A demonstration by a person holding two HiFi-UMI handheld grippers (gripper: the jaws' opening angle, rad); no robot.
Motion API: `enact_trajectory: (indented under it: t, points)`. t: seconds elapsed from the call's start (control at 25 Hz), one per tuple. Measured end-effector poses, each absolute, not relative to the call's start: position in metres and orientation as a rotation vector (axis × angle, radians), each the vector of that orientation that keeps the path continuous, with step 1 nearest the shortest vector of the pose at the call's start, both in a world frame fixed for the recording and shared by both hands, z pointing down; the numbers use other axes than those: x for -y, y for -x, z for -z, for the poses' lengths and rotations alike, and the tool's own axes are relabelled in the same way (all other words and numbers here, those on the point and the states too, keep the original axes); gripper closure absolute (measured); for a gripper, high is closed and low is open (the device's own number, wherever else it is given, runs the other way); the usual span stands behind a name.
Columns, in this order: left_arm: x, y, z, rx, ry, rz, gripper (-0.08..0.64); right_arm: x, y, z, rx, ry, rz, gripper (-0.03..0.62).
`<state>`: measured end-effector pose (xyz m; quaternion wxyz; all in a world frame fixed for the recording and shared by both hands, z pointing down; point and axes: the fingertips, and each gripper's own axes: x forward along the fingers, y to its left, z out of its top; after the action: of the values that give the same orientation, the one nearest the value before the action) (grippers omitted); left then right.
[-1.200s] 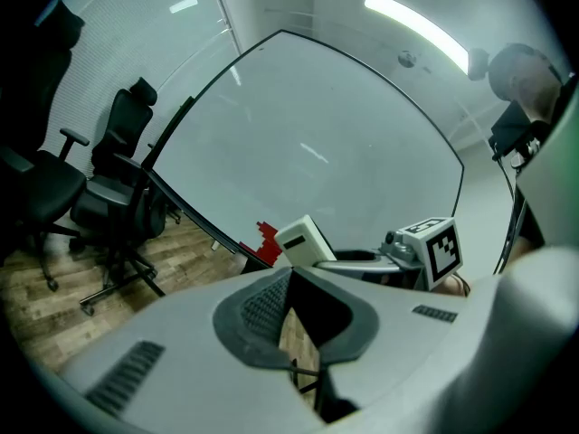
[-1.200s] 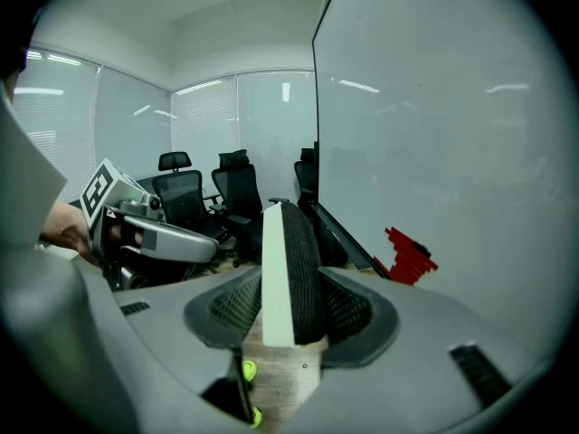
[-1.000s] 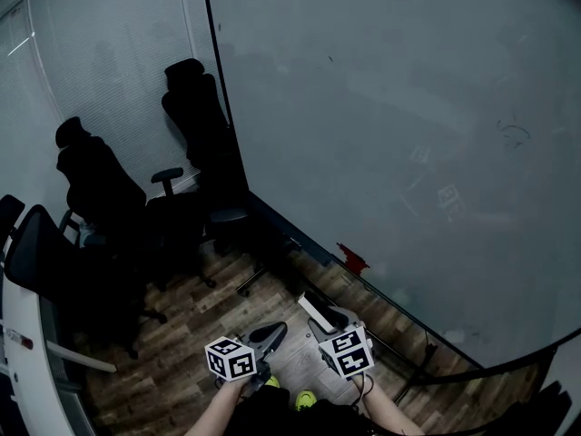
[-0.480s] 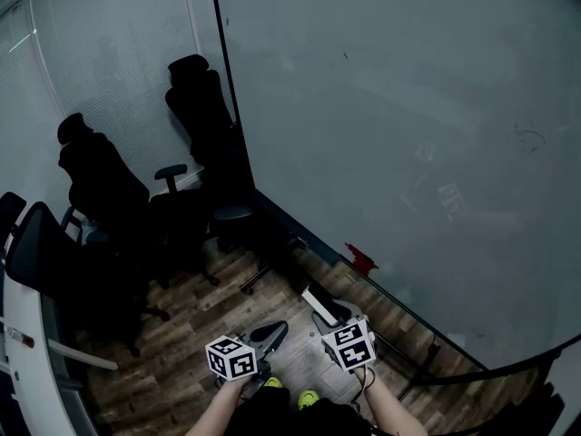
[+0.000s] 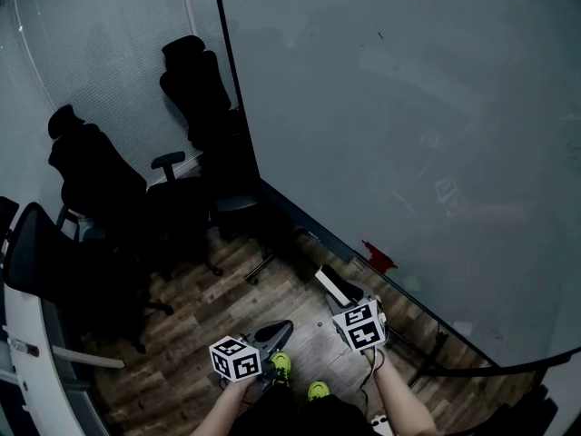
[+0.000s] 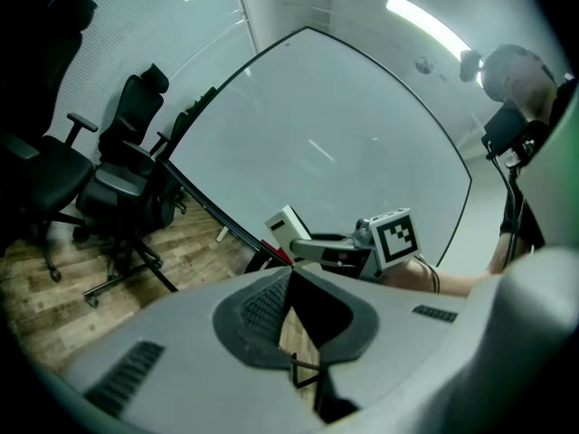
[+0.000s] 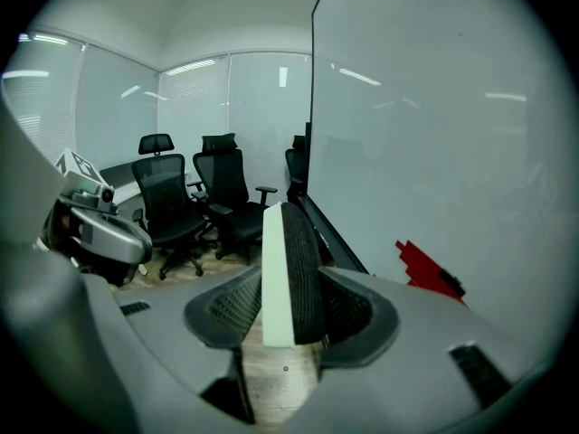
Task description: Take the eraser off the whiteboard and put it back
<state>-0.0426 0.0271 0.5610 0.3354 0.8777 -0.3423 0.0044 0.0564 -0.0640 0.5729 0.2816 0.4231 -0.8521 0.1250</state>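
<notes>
The right claw [image 7: 291, 277] is partly open and clamped on the eraser [image 7: 276, 242], with one pad against its white back and the other against its black felt face; the eraser stands on edge between the pads and sticks out well past their tips; in the head view the right claw [image 5: 349, 298] points toward the lower edge of the whiteboard [image 5: 408, 107], and the eraser [image 5: 330, 285] is clear of the board, held low over the wooden floor [image 5: 191, 330]; a red piece [image 5: 379, 258] sits at the bottom of the board, just beyond the eraser and apart from it; the same red piece [image 7: 427, 270] shows to the right of the jaws in the right gripper view; the left claw [image 6: 289, 274] has its tips together and nothing between them; in the head view the left claw [image 5: 280, 331] is held low beside the right one, apart from the board; from the left gripper view the eraser [image 6: 288, 232] is seen jutting from the right claw, ahead of its marker cube [image 6: 396, 237]; black office chairs [image 5: 95, 171] stand by the frosted wall to the left of the board; the person's yellow-green shoes [image 5: 282, 365] show on the floor below the claws.
</notes>
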Motion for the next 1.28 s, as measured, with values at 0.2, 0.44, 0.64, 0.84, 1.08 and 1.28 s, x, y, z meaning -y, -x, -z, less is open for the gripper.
enact_trajectory:
  t: [0.2, 0.44, 0.64, 0.84, 1.08, 1.28]
  points:
    - [-0.007, 0.049, -0.558, 0.865, -2.313, -0.025, 0.552, 0.088, -0.054, -0.583, 2.243, -1.154, -0.335, 0.394]
    - [0.013, 0.055, -0.552, 0.839, -2.331, -0.020, 0.552, 0.110, -0.048, -0.590, 2.212, -1.161, -0.303, 0.394]
    - [0.013, 0.058, -0.558, 0.809, -2.315, -0.019, 0.552, 0.124, -0.051, -0.596, 2.175, -1.174, -0.288, 0.394]
    - [0.005, 0.069, -0.572, 0.804, -2.264, -0.034, 0.552, 0.142, -0.057, -0.606, 2.111, -1.183, -0.223, 0.394]
    - [0.000, 0.078, -0.585, 0.793, -2.223, -0.064, 0.552, 0.162, -0.066, -0.618, 2.047, -1.184, -0.176, 0.394]
    - [0.006, 0.081, -0.585, 0.792, -2.217, -0.055, 0.552, 0.170, -0.070, -0.626, 2.006, -1.192, -0.155, 0.394]
